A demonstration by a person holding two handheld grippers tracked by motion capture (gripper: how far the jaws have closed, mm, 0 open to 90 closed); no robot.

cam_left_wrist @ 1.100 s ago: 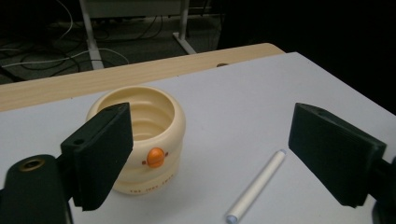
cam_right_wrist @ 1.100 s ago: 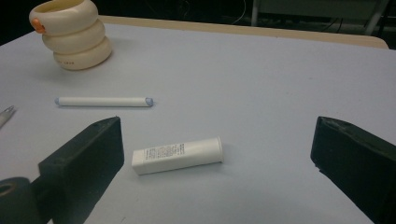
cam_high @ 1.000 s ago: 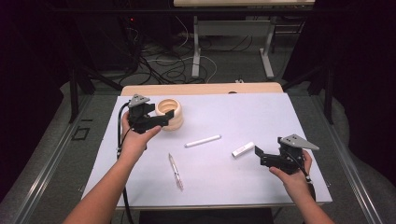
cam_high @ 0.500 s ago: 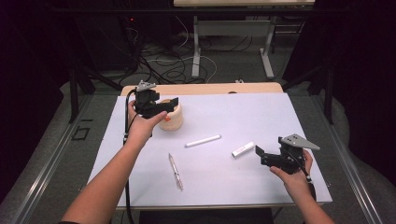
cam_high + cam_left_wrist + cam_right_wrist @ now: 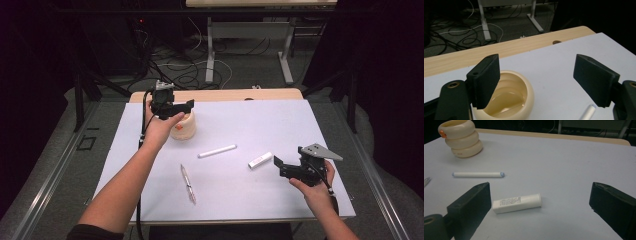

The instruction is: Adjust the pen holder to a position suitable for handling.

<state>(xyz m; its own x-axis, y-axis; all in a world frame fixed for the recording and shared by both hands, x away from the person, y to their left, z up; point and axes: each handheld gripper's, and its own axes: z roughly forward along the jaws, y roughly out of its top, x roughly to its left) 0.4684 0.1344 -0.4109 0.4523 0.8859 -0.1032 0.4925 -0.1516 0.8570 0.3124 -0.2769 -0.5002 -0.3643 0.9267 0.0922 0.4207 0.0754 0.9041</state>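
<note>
Cream-coloured and ribbed like three stacked rings, the holder (image 5: pixel 183 126) stands upright at the far left of the white sheet (image 5: pixel 300 125), empty as far as we can see into it from the left gripper view. We read it as the thing in hand. A second ago the left gripper (image 5: pixel 186 105) sat beside the holder, nearer the sheet's left edge; now it hangs above the holder's rim, pointing across the table. Its jaws have just been closing a little, yet they stand apart with nothing between them and no pad on the rim. We judge that the left hand is lining up over the holder, perhaps to steady it, though no grip has been taken.

Out from the holder lie a white marker (image 5: pixel 217 151), then a short white tube (image 5: pixel 260 160), and nearer us a silver pen (image 5: pixel 188 183), all flat on the sheet and apart from one another. The right gripper (image 5: pixel 278 165) has kept its place at the near right, jaws wide and empty, aimed at the tube just ahead of it. We expect the tube to be picked next.
</note>
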